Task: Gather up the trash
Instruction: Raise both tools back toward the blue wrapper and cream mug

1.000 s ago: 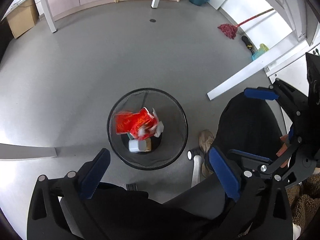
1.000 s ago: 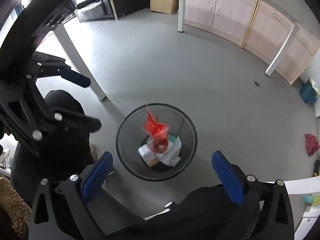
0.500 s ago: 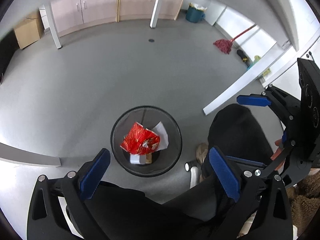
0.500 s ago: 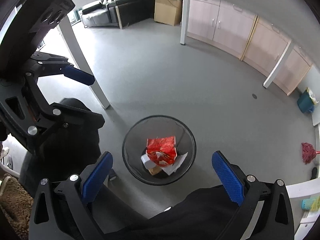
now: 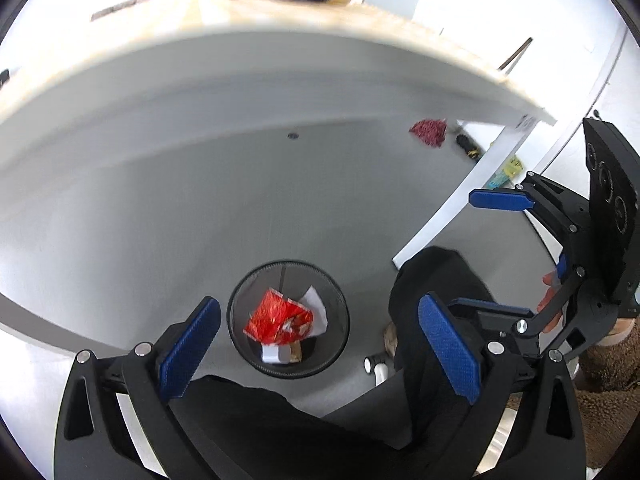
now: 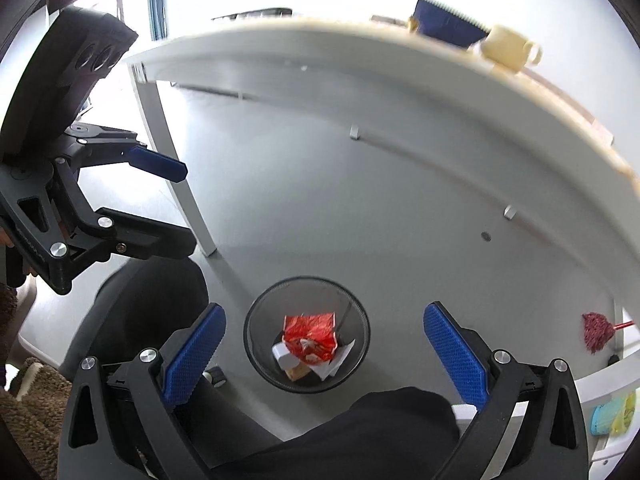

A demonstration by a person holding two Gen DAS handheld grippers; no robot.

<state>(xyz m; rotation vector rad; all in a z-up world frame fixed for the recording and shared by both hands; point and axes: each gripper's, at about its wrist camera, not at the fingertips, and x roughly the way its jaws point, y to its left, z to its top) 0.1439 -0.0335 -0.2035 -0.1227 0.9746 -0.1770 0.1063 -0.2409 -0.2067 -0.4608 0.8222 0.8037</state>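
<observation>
Two fisheye views look down from hand-held grippers onto a grey floor. Low in the centre of the left wrist view stands a round black wire-mesh waste bin (image 5: 288, 318). Inside it a crumpled red foil snack wrapper (image 5: 278, 320) lies on top, with white crumpled paper (image 5: 316, 306) at its upper right and a small white carton (image 5: 274, 354) below it.

The left gripper (image 5: 318, 350), black with blue ribbed pads, fills the bottom of that view. Its fingers are spread wide apart and hold nothing, and the bin shows in the gap between them. The right gripper (image 5: 498, 256) appears at the right edge of the same view, also spread wide and empty. Dark trousers (image 5: 432, 292) of the person cover the lower centre and right.

Across the top of both views curves the pale edge of a white table (image 5: 280, 64). On it, at the upper right of the right wrist view, sit a cream mug (image 6: 508, 50) and a dark blue notebook (image 6: 448, 26), both blurred. A red mop head (image 5: 429, 132) lies on the floor at the upper right of the left wrist view.
</observation>
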